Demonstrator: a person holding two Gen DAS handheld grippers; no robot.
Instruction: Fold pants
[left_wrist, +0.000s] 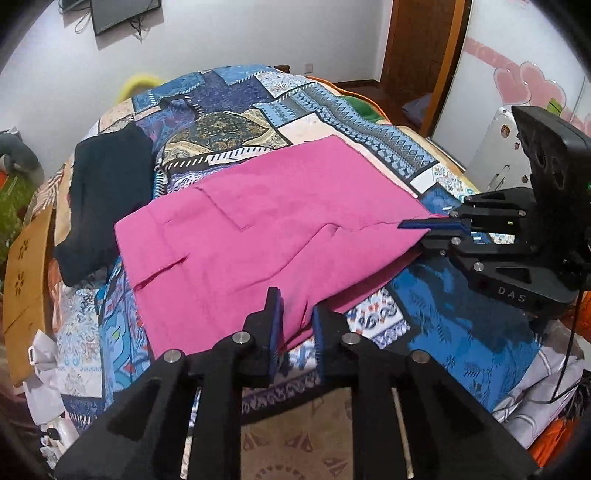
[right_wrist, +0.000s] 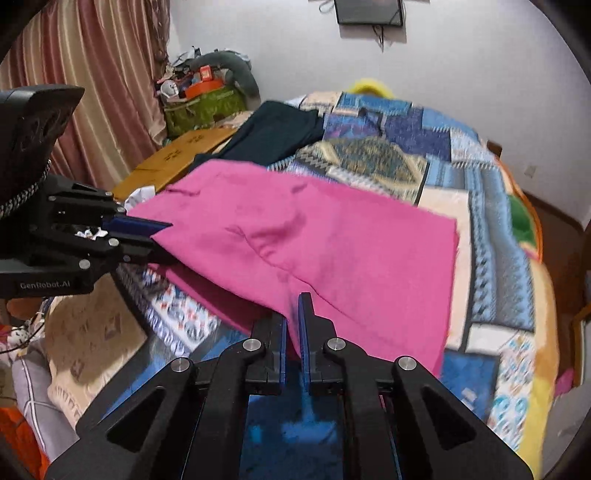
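Pink pants (left_wrist: 258, 229) lie spread on the patchwork quilt (left_wrist: 236, 110) of the bed, their near edge lifted off it by both tools. The left gripper (left_wrist: 297, 325) has its jaws closed narrowly on a bunch of that near hem; the right gripper (right_wrist: 293, 325) pinches the same edge further along, jaws likewise nearly together on cloth. Beyond the pants, toward the wall, lies a dark garment (left_wrist: 107, 199). The fabric looks light, soft and limp, likely to sag and crease between the two holds, so taking it at corners and keeping it taut should give a cleaner fold.
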